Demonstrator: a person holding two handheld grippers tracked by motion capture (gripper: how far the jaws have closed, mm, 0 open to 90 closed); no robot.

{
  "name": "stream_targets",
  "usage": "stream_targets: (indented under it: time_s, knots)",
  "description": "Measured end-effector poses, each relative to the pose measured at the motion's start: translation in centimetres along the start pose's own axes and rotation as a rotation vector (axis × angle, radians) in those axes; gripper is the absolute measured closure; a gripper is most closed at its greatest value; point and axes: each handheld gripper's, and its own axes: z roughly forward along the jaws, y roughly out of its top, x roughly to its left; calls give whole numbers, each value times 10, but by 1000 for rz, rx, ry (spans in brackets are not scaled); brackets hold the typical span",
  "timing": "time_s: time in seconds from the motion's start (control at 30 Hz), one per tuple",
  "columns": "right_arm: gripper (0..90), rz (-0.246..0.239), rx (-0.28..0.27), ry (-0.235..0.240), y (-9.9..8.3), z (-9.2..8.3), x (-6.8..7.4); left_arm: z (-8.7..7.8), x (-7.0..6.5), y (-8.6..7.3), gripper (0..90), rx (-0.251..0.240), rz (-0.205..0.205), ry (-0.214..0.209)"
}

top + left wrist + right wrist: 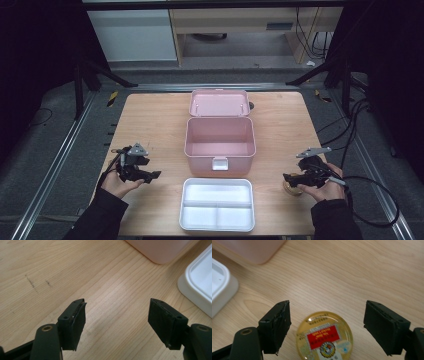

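Wooden table (150, 120) carries an open pink box (220, 142) at centre and a white tray (217, 204) below it. Right hand-held gripper (327, 326) is released, straddling a small jar (324, 337) at lower right. Left hand-held gripper (116, 325) is released, empty. Centre the pads on the jar before closing.

Sitting mostly concealed beneath the right gripper (295, 178) near the table's (150, 125) right edge in the high view: round jar (291, 189), only a sliver showing. Running off the bottom edge of the right gripper view: same jar (324, 336), label print too small to read. Being cropped by picture edges in both gripper views: pink box (162, 250) and white tray (197, 282), one corner each.
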Motion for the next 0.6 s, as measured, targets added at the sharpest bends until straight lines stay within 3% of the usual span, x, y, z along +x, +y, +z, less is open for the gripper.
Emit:
stream_targets:
  time_s: [0.23,0.6]
  knots:
    - [167,12,31,-14,-6,0,-6,1,6,-1,290,-5,-26,11]
    - [144,3,104,-8,-14,6,-3,0,9,-2,275,-13,-40,38]
